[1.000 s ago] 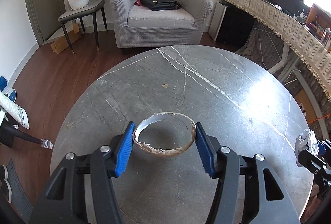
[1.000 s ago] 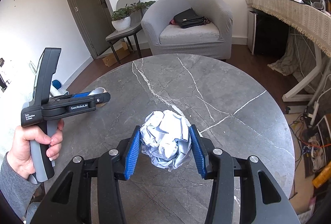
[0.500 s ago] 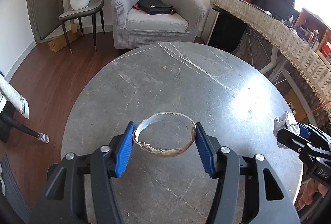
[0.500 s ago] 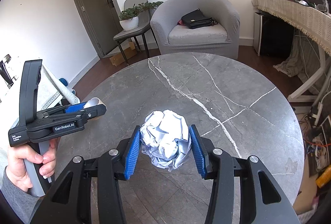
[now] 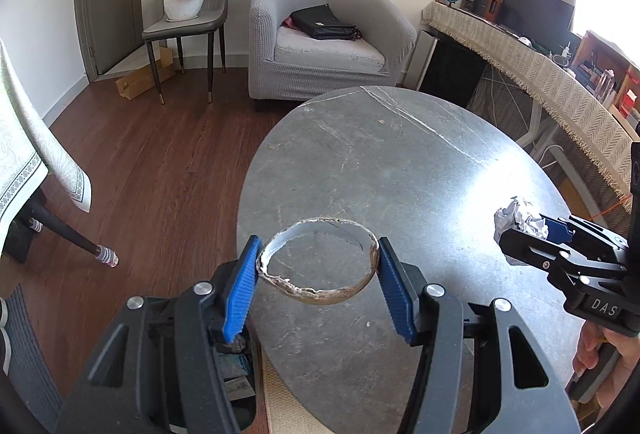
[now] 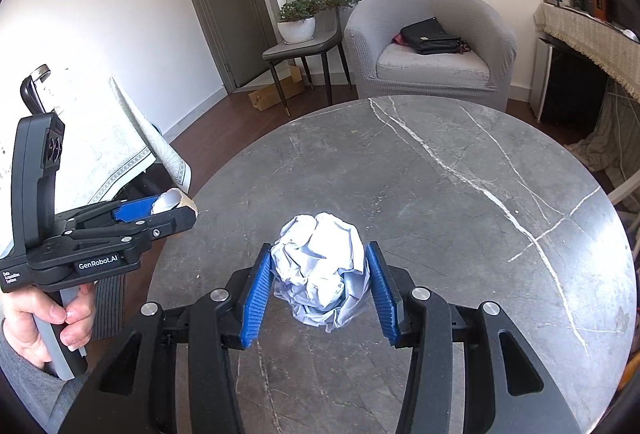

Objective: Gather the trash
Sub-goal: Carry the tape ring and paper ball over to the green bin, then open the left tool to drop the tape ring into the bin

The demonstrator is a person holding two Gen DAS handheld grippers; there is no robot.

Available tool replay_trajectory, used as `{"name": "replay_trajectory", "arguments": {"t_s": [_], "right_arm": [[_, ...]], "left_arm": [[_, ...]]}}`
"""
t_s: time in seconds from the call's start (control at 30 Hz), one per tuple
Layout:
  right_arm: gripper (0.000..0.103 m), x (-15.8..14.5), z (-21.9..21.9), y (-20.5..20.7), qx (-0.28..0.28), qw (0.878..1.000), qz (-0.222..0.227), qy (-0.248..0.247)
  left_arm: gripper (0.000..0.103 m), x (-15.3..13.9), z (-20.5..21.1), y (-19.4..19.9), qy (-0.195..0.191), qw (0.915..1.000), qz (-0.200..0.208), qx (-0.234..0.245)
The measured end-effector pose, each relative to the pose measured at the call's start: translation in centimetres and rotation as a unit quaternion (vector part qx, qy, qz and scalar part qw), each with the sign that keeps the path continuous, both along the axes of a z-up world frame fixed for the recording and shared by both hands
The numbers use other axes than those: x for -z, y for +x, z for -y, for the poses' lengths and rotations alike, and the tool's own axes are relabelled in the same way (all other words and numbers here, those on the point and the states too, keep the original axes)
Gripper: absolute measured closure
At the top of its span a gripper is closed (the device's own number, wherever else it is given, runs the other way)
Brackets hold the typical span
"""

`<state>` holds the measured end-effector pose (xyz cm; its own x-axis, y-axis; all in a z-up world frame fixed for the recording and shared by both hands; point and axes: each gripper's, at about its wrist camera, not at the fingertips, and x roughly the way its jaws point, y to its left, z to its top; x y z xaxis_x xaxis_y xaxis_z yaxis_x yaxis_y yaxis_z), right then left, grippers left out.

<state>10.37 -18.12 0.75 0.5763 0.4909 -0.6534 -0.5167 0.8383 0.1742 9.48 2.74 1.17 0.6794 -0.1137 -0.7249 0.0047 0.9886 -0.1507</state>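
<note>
My left gripper [image 5: 318, 284] is shut on a torn cardboard ring [image 5: 320, 298], like an empty tape core, and holds it in the air above the left edge of the round grey marble table [image 5: 400, 161]. My right gripper [image 6: 318, 286] is shut on a crumpled ball of white paper [image 6: 320, 270] and holds it over the table's near side. The paper ball also shows in the left wrist view [image 5: 516, 218], at the right. The left gripper with the ring also shows in the right wrist view [image 6: 168, 203], at the left.
A grey armchair [image 5: 320, 45] with a black bag stands behind the table. A chair with a potted plant [image 5: 188, 1] is by the door. A cloth-covered table [image 6: 100, 145] stands at the left. A dark container [image 5: 236, 366] lies on the floor under my left gripper.
My left gripper has swung left with the ring, from over the table's middle to its left edge above the floor. My right gripper has followed leftward, still gripping the paper ball.
</note>
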Motion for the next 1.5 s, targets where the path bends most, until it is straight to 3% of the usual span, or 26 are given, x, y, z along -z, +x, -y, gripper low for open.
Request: {"name": "replay_trajectory", "arguments": {"t_s": [0.33,0.63,1.03,1.1,1.37,1.5], "right_arm": [[0.056,-0.2,-5.3,-0.1,-0.048,0.999,0.005,-0.009],[0.056,-0.6,-10.4,-1.3,-0.090,0.996,0.013,-0.016],[0.056,-0.7,-17.0,-3.4,-0.155,0.988,0.006,-0.016],[0.056,-0.4,-17.9,-3.6,-0.162,0.987,0.005,-0.022],[0.056,0.8,-21.6,-4.0,-0.183,0.982,-0.004,-0.036],[0.056,1.2,-23.1,-4.1,-0.189,0.981,-0.005,-0.045]], "left_arm": [[0.043,1.2,-5.3,-1.6,-0.003,0.9995,-0.005,-0.031],[0.043,4.3,-10.0,-2.4,-0.005,0.9977,-0.034,-0.059],[0.043,9.1,-15.7,-4.2,-0.011,0.9896,-0.109,-0.093],[0.043,10.1,-16.5,-4.6,-0.029,0.9868,-0.127,-0.096],[0.042,13.3,-17.2,-5.0,-0.045,0.9794,-0.177,-0.086],[0.033,14.6,-17.4,-5.2,-0.044,0.9760,-0.199,-0.077]]}}
